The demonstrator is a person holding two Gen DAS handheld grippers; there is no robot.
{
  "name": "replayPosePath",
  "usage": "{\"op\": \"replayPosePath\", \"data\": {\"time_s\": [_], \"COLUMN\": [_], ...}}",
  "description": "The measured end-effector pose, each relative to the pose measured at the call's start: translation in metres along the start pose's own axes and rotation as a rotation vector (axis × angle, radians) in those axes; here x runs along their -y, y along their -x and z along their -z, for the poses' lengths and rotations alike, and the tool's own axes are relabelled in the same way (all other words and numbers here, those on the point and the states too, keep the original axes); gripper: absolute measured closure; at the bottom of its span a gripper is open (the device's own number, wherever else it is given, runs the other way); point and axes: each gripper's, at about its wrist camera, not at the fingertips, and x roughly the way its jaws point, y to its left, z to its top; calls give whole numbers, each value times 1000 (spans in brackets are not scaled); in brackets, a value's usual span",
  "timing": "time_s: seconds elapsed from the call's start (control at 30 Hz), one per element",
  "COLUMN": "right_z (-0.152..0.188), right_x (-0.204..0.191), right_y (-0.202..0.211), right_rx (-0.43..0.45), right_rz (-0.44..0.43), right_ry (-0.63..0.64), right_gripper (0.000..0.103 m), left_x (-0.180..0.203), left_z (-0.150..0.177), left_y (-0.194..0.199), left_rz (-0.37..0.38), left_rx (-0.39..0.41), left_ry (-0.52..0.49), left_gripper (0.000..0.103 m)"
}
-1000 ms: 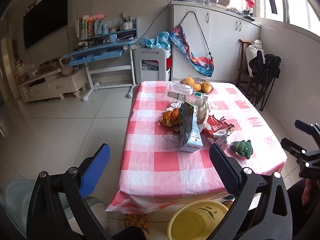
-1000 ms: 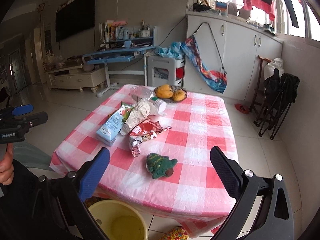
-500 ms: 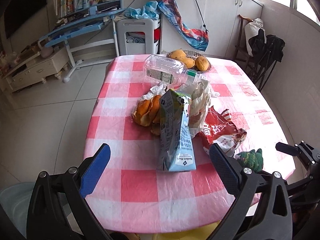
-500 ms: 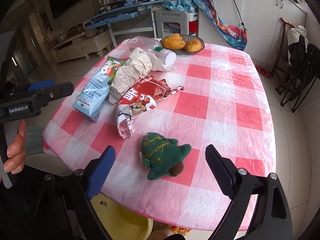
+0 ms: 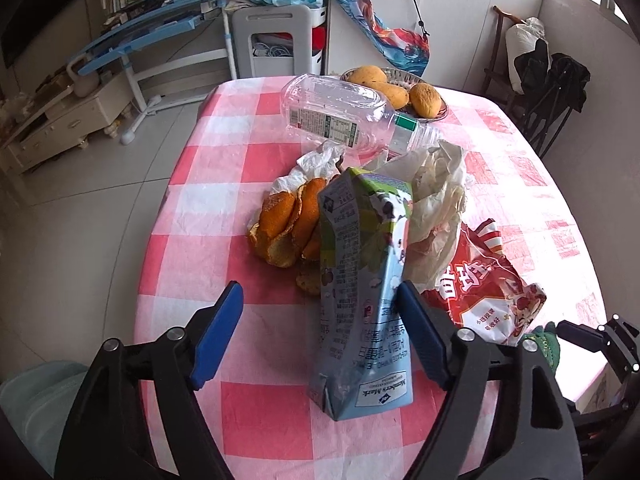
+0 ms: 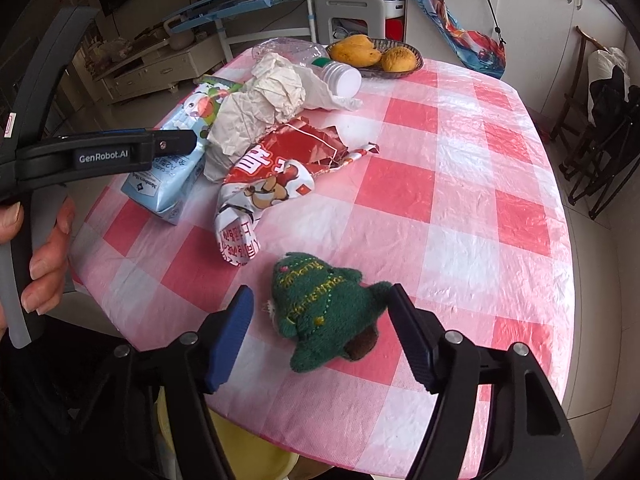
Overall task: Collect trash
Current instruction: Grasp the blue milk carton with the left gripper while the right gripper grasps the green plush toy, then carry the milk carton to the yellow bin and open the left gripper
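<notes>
since half a second earlier, both grippers had pushed in closer over the checked bench (image 6: 460,216). left gripper (image 5: 320,330) had its jaws spread wide round the milk carton (image 5: 362,280), the right-hand one touching it; right gripper (image 6: 320,334) sat released either side of the green plush tree (image 6: 324,312). orange peels (image 5: 286,224), wrapper (image 5: 486,292) and bottle (image 5: 340,116) lay behind, tiled floor (image 5: 96,184) beyond.

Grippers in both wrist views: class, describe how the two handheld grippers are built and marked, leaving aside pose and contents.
Each gripper, left and right, has matte black angular fingers with silver screws. One pad is bright blue, the other darker navy and ribbed. The left gripper's side reads "GenRobot.AI" in white. A bare hand grips its handle.
</notes>
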Motion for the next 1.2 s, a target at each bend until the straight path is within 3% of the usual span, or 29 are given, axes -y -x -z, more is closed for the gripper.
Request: {"op": "replayPosePath", "data": {"time_s": [0.13, 0.3, 0.93, 1.2], "right_z": [1, 0, 6, 18], "right_x": [-2, -4, -12, -27], "right_y": [-4, -5, 22, 38], "right_rx": [-15, -7, 76, 99], "right_rz": [9, 12, -79, -204], "right_ry": [10, 19, -8, 42], "right_gripper": [46, 54, 60, 59], "left_x": [-4, -4, -43, -42], "left_z": [-2, -2, 30, 60], "left_y": [-8, -1, 72, 88], "left_rz": [66, 99, 180, 184], "left_rx": [-31, -9, 115, 125], "left_ry": [38, 25, 102, 108], "left_gripper": [31, 77, 79, 79]}}
